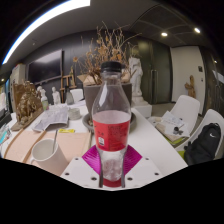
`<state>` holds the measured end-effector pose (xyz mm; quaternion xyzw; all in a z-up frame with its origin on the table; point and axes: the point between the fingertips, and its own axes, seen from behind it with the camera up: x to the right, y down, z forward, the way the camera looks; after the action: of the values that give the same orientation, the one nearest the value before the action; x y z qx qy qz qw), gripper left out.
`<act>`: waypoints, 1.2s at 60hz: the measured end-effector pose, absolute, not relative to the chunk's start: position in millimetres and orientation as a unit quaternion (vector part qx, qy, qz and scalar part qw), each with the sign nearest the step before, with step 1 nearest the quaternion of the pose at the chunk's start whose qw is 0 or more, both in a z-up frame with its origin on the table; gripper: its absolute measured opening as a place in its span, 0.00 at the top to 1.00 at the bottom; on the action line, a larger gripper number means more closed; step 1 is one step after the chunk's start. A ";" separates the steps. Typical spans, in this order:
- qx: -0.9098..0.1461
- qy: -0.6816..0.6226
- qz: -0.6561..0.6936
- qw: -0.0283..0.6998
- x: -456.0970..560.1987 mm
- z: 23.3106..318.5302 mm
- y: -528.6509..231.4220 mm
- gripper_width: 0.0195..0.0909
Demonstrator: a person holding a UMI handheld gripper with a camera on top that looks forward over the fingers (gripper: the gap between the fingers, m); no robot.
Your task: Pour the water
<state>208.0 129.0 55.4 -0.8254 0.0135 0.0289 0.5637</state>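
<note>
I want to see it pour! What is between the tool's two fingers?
A bottle with red liquid stands between the tool's pink fingers, as the gripper view shows. Whether they press it is unclear.

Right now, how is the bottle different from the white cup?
The bottle is tall, see-through and capped, with red liquid inside; the white cup is short, solid white and open on top. The bottle stands between the gripper fingers; the cup sits off to their side. Both stand upright on the table.

No text could be read; the bottle [112, 120] at 6 o'clock bore a red label, its lettering too small to make out.
</note>
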 end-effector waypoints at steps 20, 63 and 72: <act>-0.824 0.015 0.008 0.567 207.1 52.0 120.4 0.54; -0.877 0.015 -0.051 0.478 94.7 189.8 -158.2 0.07; -0.874 0.013 -0.062 0.481 74.2 207.0 -195.8 0.07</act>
<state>74.2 -195.8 207.0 -0.8744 0.0127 -0.0622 0.4811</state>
